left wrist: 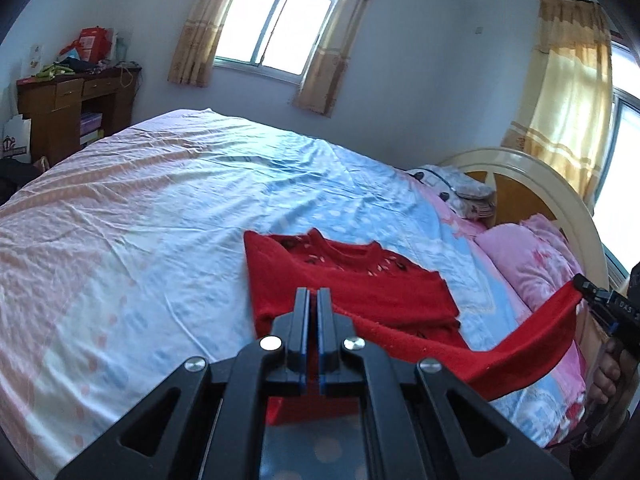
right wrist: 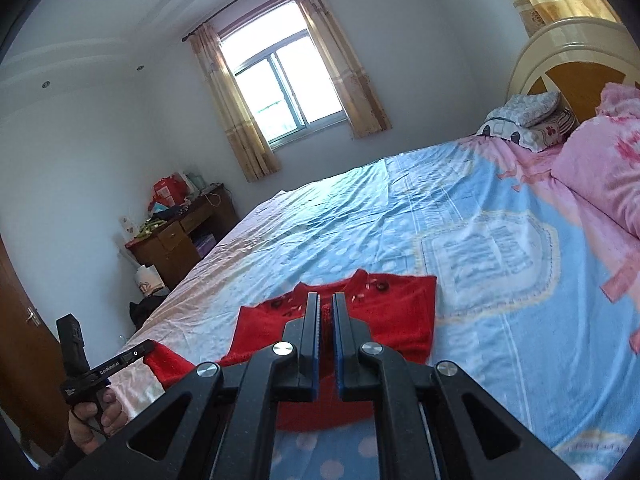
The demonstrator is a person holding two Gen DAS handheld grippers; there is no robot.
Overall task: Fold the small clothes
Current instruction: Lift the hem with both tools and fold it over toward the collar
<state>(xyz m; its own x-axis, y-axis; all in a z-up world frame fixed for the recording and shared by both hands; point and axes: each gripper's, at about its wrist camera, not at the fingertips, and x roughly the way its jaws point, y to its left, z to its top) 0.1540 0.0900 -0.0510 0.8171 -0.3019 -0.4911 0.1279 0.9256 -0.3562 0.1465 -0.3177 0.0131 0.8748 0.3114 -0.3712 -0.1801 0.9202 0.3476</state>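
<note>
Pink pillow (left wrist: 528, 256), wooden desk (left wrist: 72, 108), window (left wrist: 276, 28)

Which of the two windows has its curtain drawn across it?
The window by the headboard: its yellow curtain hangs across it. The far-wall window has curtains parted to both sides.

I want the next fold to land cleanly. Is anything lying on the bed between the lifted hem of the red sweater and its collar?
Nothing visible does. The red sweater lies flat on the bed sheet, with both grippers holding its near edge. The pink pillow sits off to the side by the headboard, clear of the fold path.
</note>
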